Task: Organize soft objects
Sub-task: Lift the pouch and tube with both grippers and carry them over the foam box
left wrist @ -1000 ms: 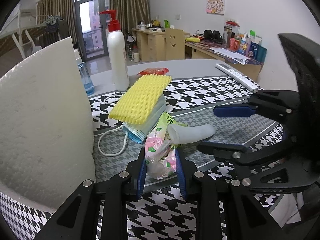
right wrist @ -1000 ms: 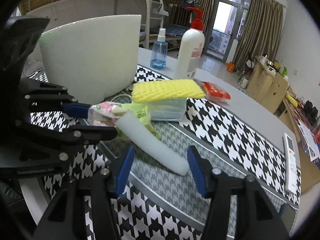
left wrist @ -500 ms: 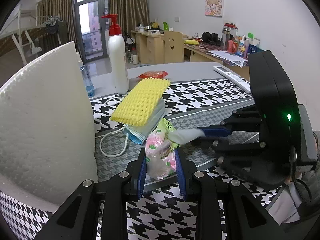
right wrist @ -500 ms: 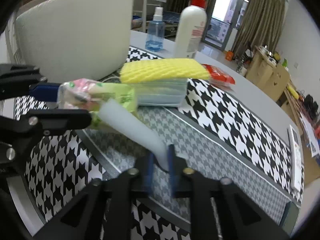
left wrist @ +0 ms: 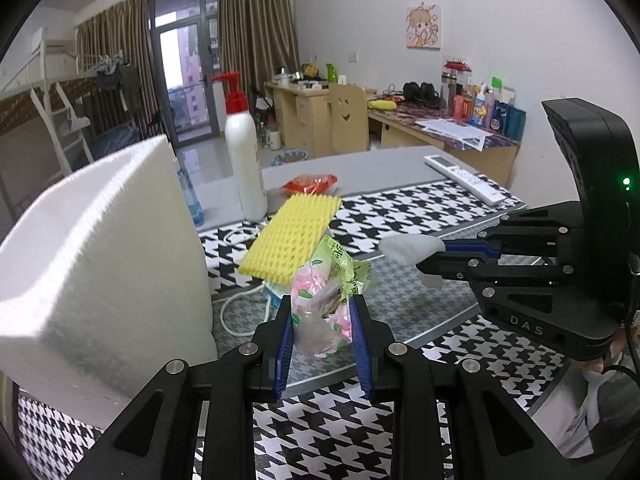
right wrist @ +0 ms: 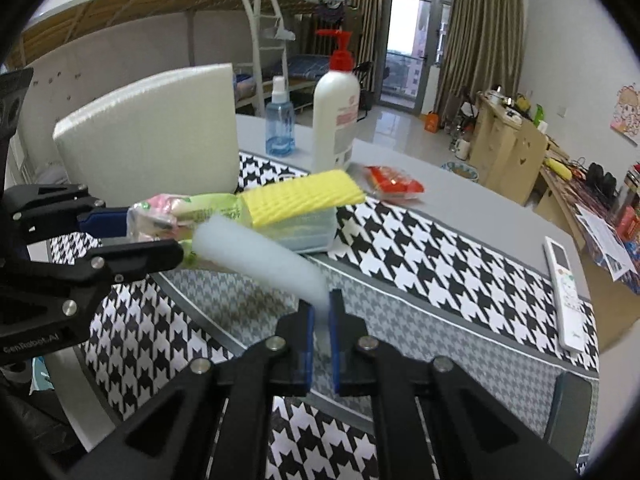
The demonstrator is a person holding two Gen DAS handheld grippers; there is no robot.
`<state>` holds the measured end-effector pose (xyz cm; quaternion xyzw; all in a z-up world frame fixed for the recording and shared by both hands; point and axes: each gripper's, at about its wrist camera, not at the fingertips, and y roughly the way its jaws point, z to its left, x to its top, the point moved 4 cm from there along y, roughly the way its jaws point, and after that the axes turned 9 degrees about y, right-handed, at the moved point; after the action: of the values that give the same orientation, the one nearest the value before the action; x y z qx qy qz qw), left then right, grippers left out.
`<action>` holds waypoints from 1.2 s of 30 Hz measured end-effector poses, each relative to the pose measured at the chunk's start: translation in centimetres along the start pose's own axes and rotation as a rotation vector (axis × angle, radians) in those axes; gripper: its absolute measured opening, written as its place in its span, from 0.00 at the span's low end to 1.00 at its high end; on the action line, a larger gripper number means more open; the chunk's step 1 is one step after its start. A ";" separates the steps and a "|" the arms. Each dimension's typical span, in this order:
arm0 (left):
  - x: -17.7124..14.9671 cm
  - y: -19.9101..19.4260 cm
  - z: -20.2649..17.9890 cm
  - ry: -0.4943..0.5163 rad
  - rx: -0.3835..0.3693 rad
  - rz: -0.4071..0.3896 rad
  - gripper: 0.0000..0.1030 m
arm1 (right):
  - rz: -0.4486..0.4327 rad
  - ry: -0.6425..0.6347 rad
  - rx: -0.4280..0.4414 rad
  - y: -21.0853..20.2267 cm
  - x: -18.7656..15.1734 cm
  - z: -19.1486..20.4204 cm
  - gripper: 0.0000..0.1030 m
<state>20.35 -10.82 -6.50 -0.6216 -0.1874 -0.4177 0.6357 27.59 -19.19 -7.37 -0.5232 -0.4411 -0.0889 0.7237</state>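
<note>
The left gripper (left wrist: 323, 330) is clamped on a floral tissue pack (left wrist: 326, 300); the right gripper (right wrist: 320, 334), jaws just closed, pinches a pale foam roll (right wrist: 256, 254) above the houndstooth cloth (right wrist: 420, 248), near the yellow sponge (right wrist: 300, 196)

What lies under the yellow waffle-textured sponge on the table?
The yellow waffle-textured sponge rests on a stack of pale blue face masks, with a white ear loop trailing onto the houndstooth table mat. What else lies beneath is covered by the stack.
</note>
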 end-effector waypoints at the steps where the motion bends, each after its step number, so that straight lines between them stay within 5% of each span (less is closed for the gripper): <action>1: 0.3 -0.2 0.0 0.002 0.001 -0.005 0.28 | -0.004 0.007 0.000 -0.3 0.1 -0.1 0.09; 36: 3.7 -7.3 1.7 0.021 0.058 -0.191 0.28 | -0.208 0.067 -0.023 -6.8 3.6 1.8 0.09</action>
<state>17.38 -9.42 1.16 -0.5779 -0.2513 -0.4773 0.6124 24.68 -19.44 0.00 -0.4798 -0.4673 -0.1859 0.7189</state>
